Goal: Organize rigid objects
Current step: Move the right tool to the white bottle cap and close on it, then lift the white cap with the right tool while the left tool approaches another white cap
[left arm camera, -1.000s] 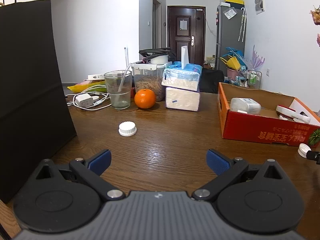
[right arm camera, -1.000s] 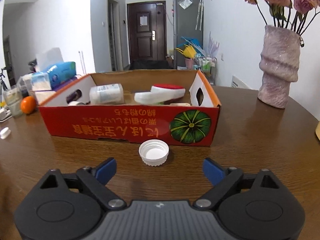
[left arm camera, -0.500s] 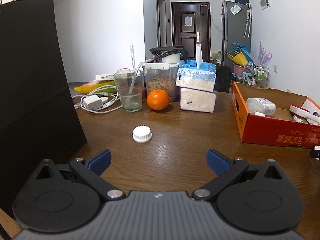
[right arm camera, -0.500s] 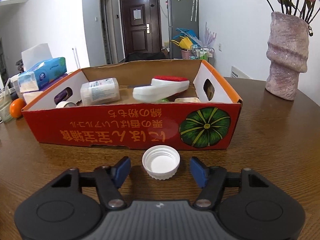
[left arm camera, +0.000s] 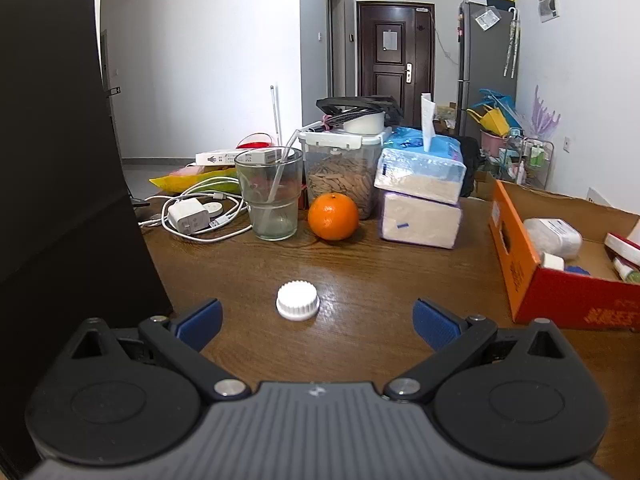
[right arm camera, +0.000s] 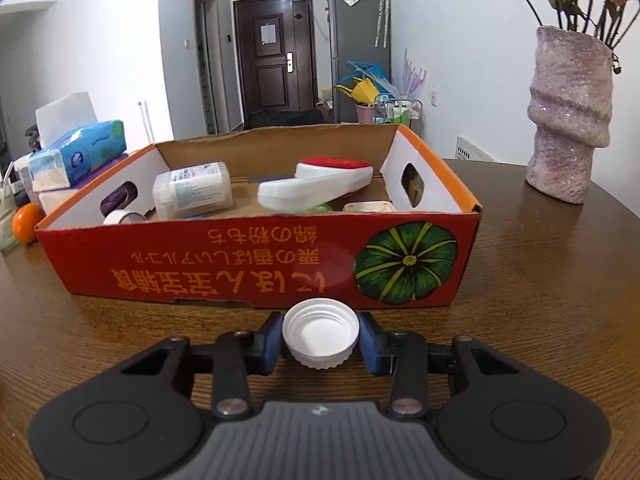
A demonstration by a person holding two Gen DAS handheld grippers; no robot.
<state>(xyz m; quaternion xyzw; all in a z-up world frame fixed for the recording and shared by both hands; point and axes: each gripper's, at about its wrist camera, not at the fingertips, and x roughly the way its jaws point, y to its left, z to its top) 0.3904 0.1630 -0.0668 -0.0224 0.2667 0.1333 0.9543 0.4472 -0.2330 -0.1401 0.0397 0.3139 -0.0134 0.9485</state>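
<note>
My right gripper (right arm camera: 320, 338) is closing on the upturned white plastic cap (right arm camera: 320, 332), pads touching its sides, just before the red cardboard box (right arm camera: 256, 264). My left gripper (left arm camera: 318, 322) stands wide open and empty, with bare wooden table (left arm camera: 372, 280) around the ribbed white screw cap (left arm camera: 297, 301).

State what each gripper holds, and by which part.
The right gripper is closing on an upturned white cap, pads at opposite sides of its ribbed wall. The left gripper is open, holding nothing.

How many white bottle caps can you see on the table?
2. One ribbed white plastic cap lies top-up on the brown wooden table, ahead of the open left gripper. One upside-down white cap sits between the closing right gripper jaws. Others may be hidden.
</note>
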